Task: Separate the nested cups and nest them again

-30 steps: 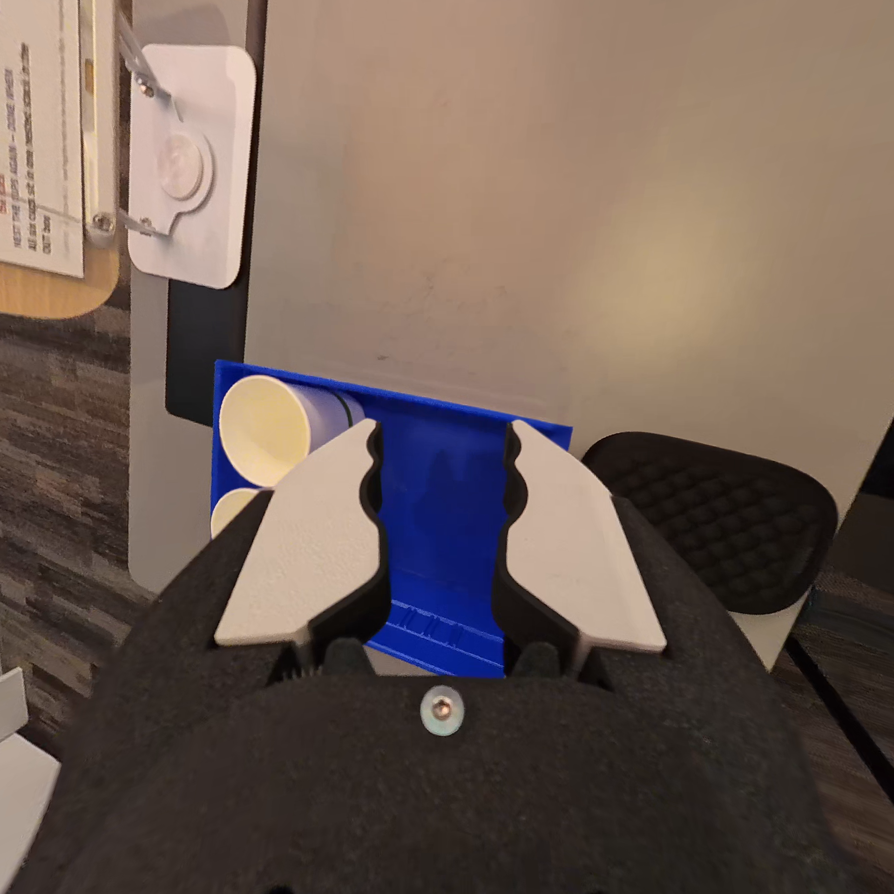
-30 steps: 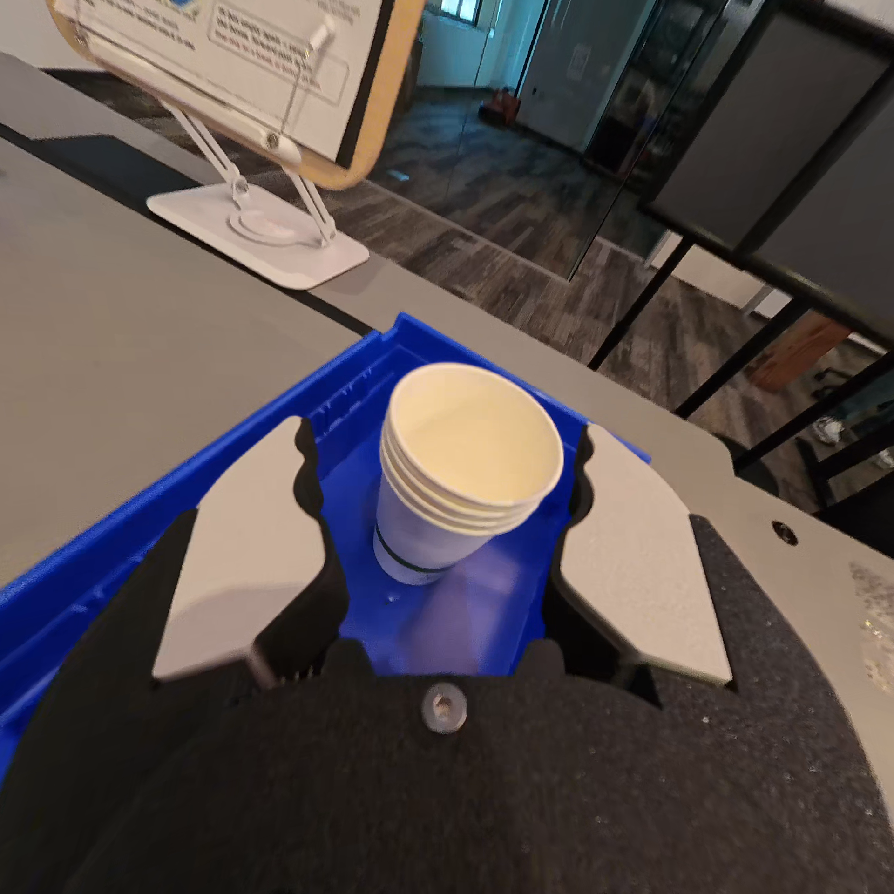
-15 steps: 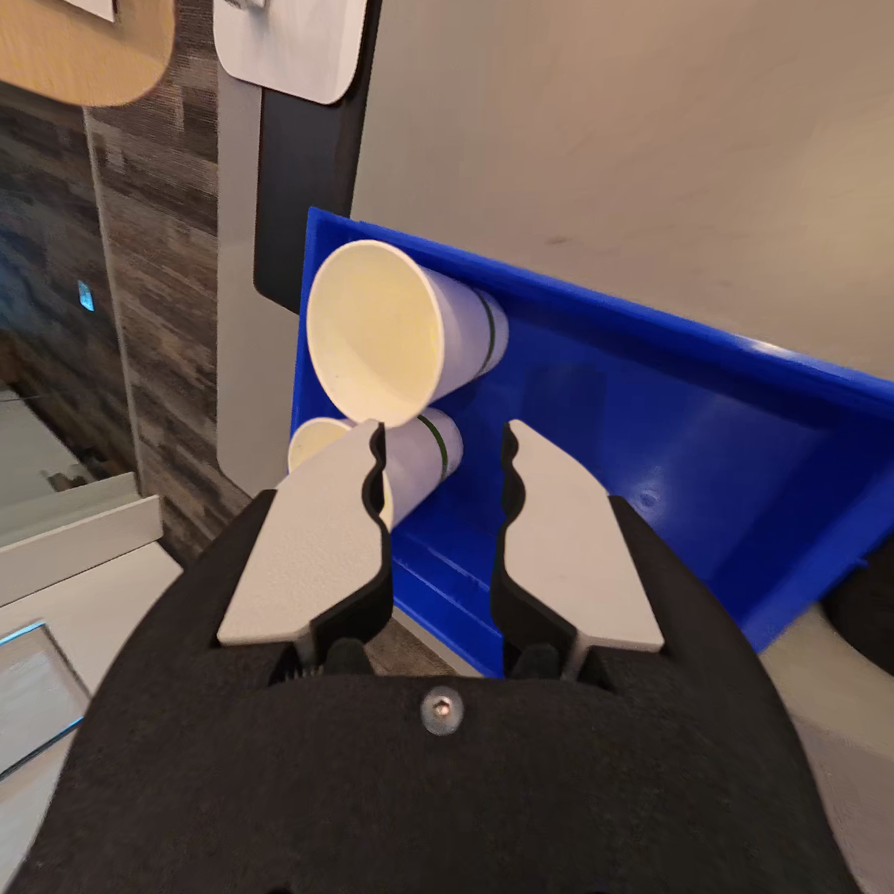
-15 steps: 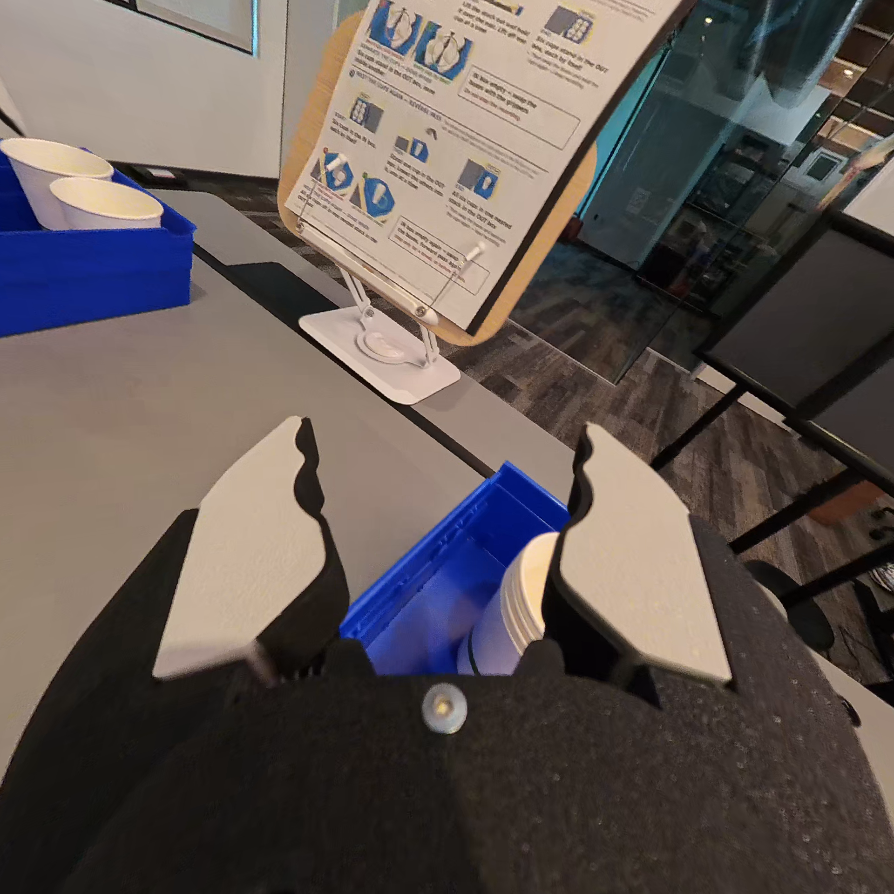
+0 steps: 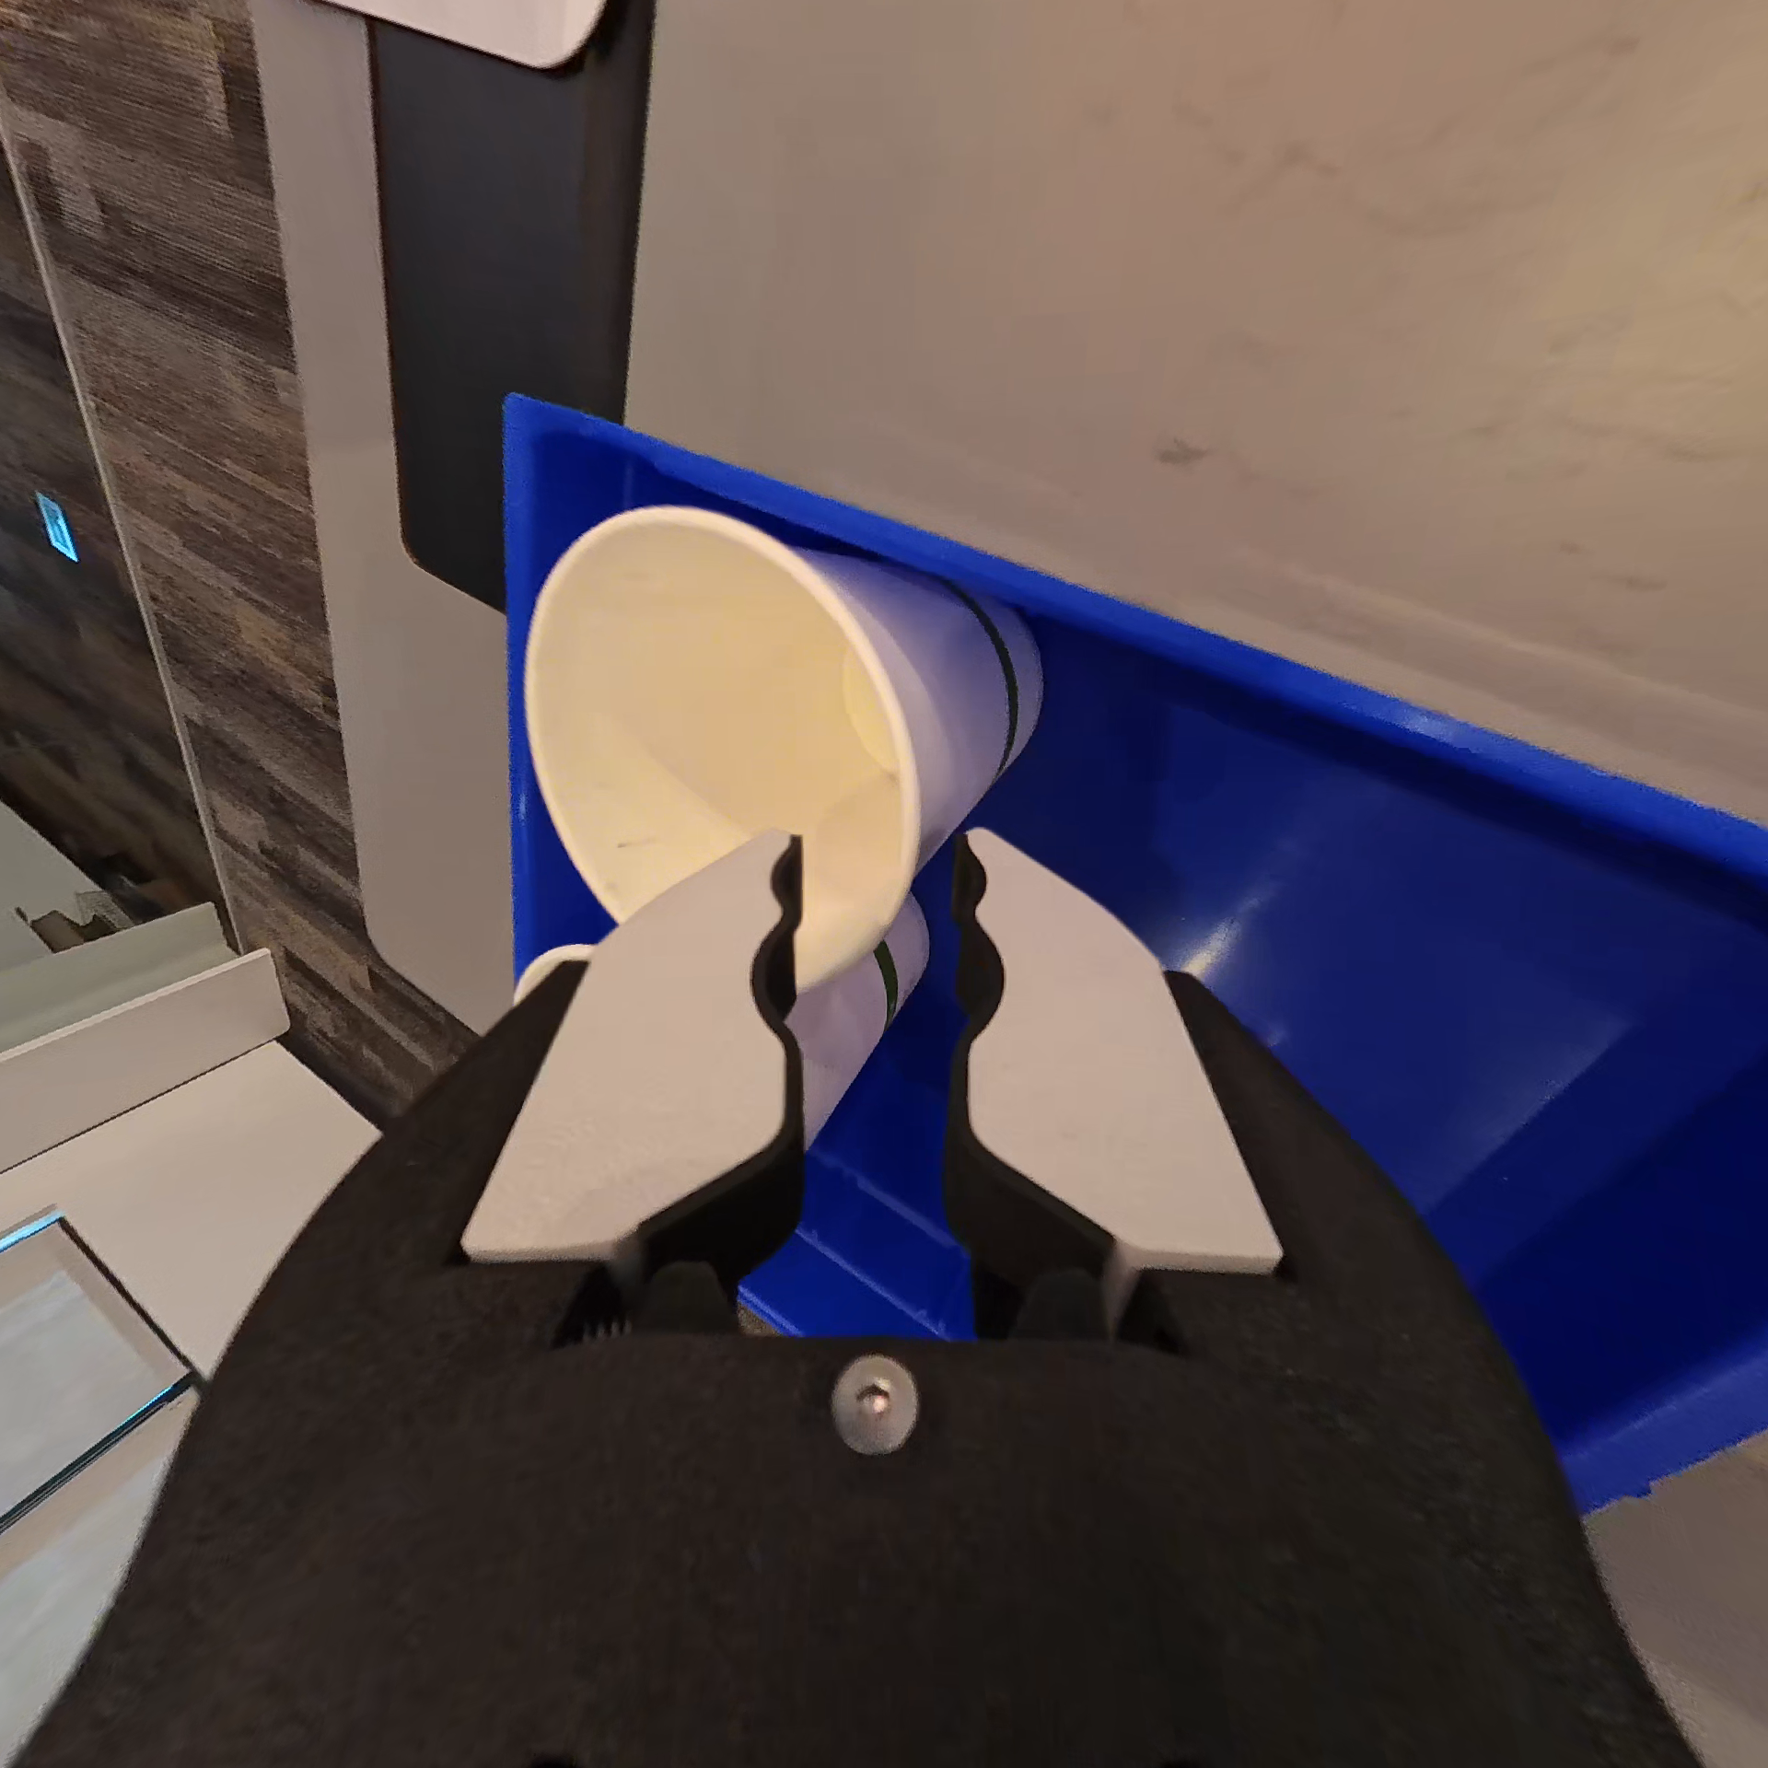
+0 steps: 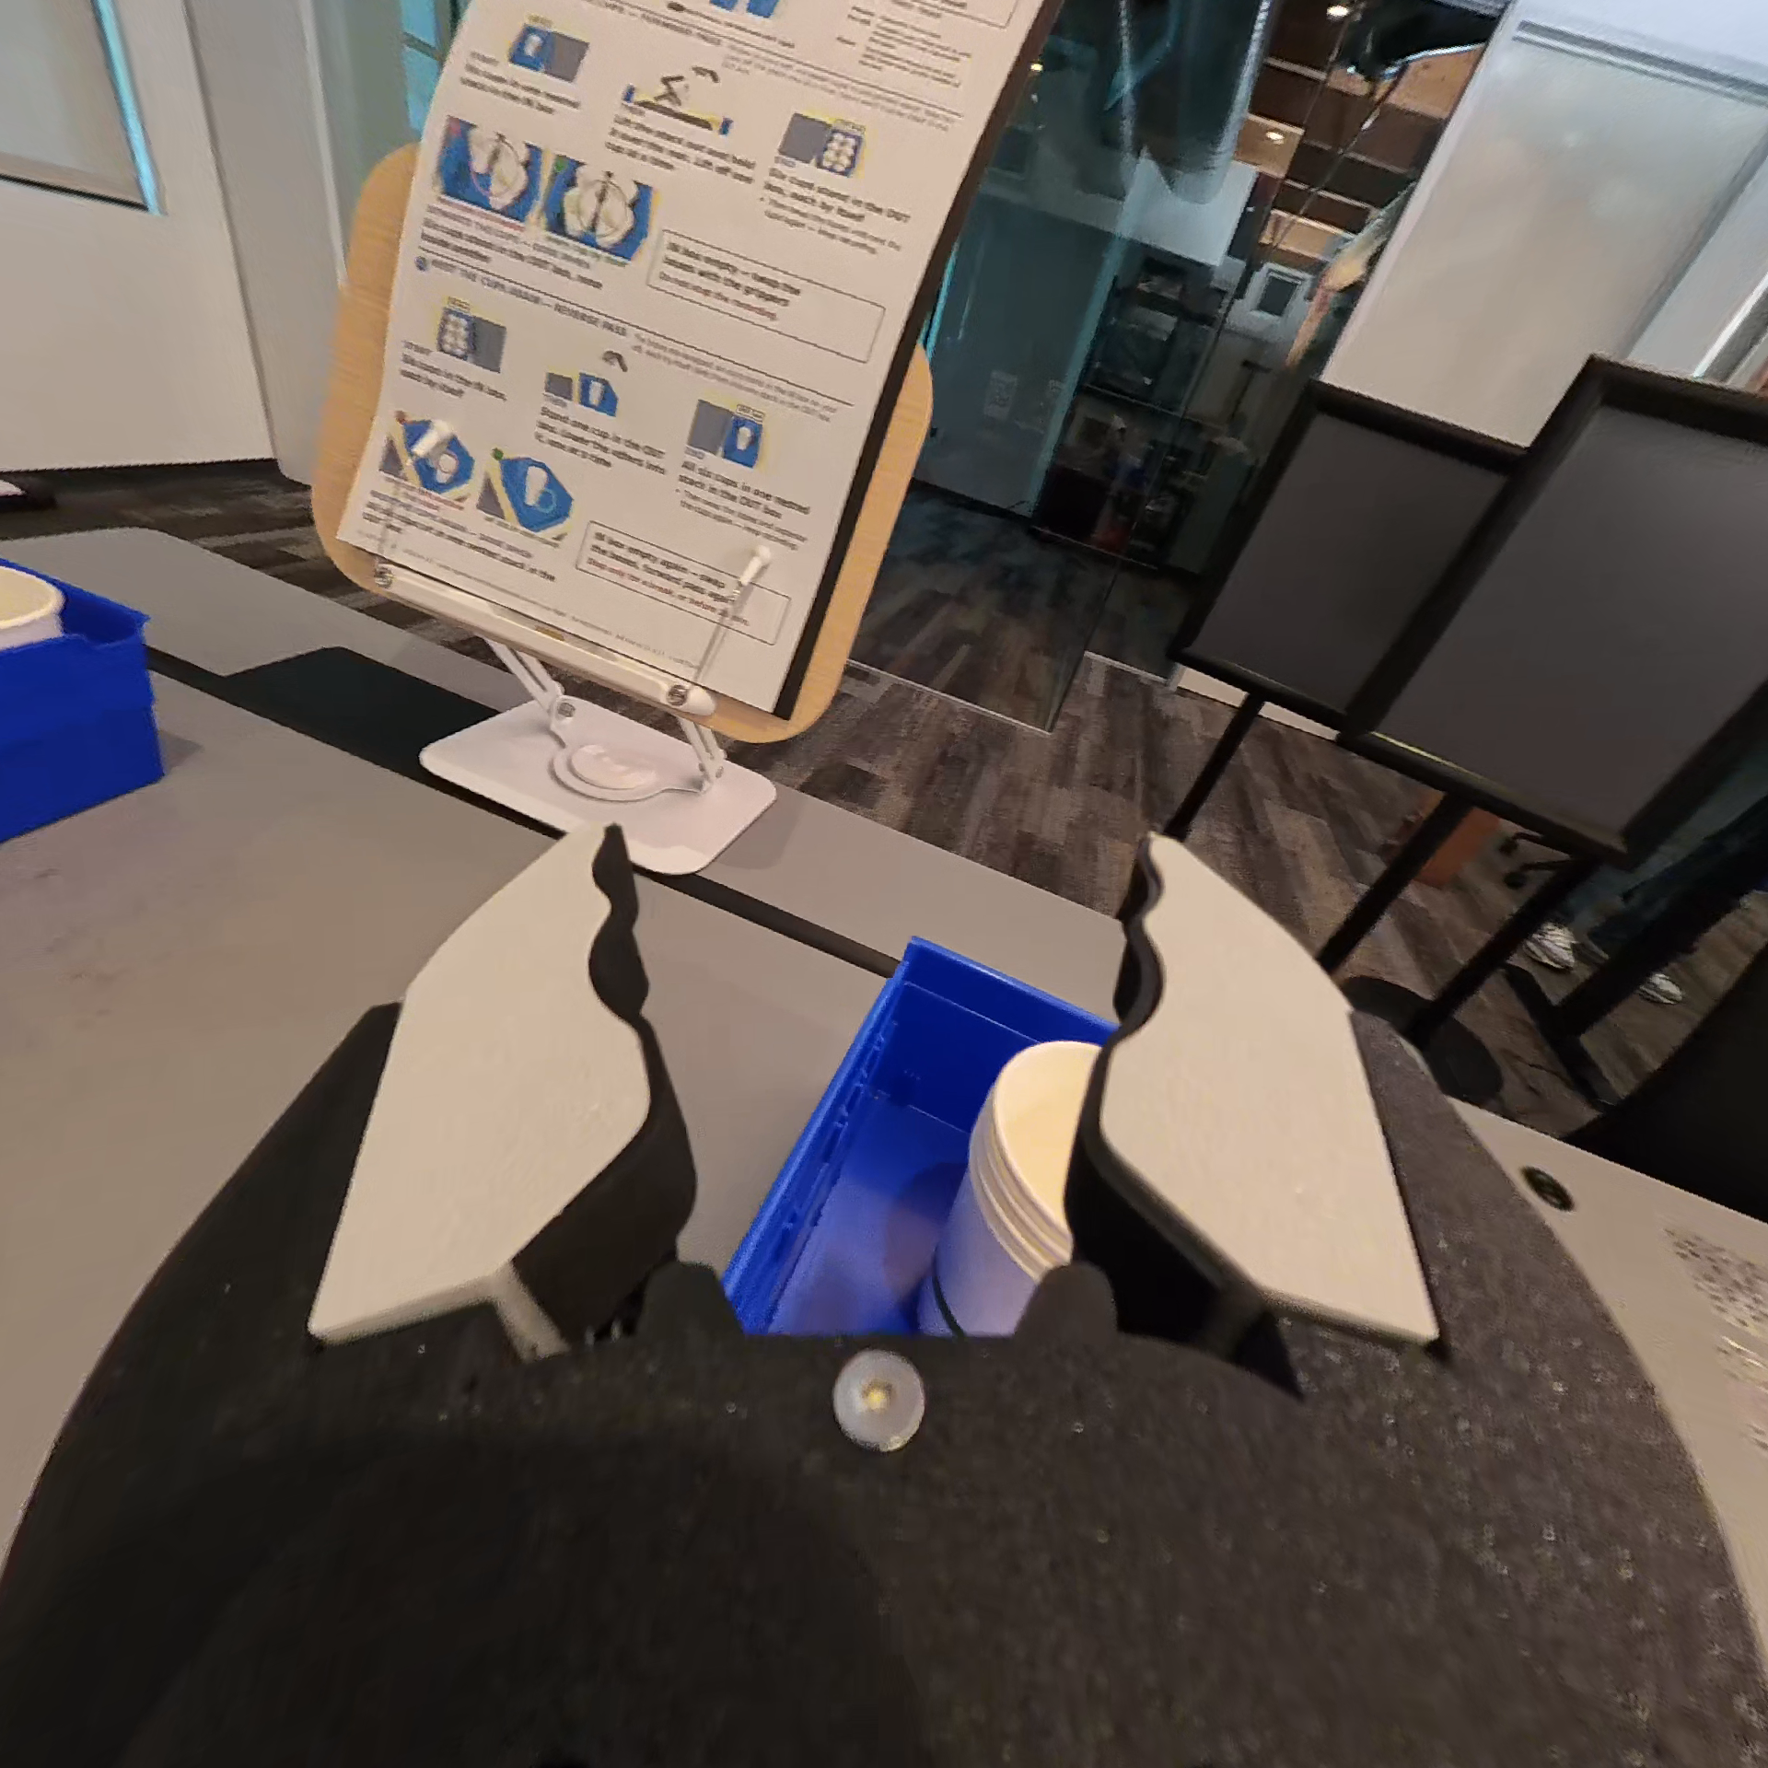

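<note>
- The left gripper (image 5: 875, 842) has come closer to the big cup (image 5: 765, 708) than half a second ago; its jaws have a narrow gap, one finger (image 5: 670, 1043) inside the rim, the other outside the wall, holding nothing yet.
- A second cup (image 5: 866, 1014) stands just beside and partly behind that finger, both in the left bin (image 5: 1339, 861).
- The right gripper (image 6: 875, 851) has lifted a little; its jaws are wide apart and bare.
- The stack (image 6: 1014, 1186) stands in the near bin (image 6: 842, 1148), half hidden by the right finger (image 6: 1244, 1100).
- Beyond, a sheet stand (image 6: 622, 402) rests on the table (image 6: 239, 909); the left bin shows far left.
</note>
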The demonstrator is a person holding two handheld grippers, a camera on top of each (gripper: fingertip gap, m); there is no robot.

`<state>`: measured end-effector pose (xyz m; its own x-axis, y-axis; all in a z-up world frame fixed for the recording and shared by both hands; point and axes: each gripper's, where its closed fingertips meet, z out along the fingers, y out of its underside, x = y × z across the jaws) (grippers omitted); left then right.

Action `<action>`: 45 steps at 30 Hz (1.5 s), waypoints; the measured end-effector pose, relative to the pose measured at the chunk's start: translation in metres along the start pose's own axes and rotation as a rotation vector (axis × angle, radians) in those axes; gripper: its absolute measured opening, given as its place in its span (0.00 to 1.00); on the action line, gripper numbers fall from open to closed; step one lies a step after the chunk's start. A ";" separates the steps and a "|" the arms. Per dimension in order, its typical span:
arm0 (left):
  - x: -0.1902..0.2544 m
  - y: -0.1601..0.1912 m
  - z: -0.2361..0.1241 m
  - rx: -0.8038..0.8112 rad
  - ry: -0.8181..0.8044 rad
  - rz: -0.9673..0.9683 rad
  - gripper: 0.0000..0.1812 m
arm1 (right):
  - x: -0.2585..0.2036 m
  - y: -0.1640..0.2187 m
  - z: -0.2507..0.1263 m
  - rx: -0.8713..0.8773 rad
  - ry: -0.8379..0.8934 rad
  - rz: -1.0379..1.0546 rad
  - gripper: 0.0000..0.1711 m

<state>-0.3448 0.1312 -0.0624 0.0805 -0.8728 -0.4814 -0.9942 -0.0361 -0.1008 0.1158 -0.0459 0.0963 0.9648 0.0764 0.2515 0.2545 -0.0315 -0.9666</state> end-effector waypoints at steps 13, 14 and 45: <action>0.015 0.001 0.008 -0.018 0.077 -0.004 0.01 | -0.045 -0.021 -0.012 0.116 -0.316 0.106 0.53; 0.015 0.000 0.007 -0.012 0.082 -0.009 0.00 | -0.048 -0.023 -0.013 0.127 -0.344 0.128 0.53; 0.129 -0.125 -0.228 0.354 0.356 0.401 0.00 | -0.223 -0.048 -0.028 0.059 -1.102 -0.043 0.58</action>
<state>-0.2266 -0.0878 0.0868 -0.3817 -0.8956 -0.2286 -0.8538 0.4364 -0.2838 -0.1101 -0.0895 0.0879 0.3604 0.9236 0.1310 0.2547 0.0377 -0.9663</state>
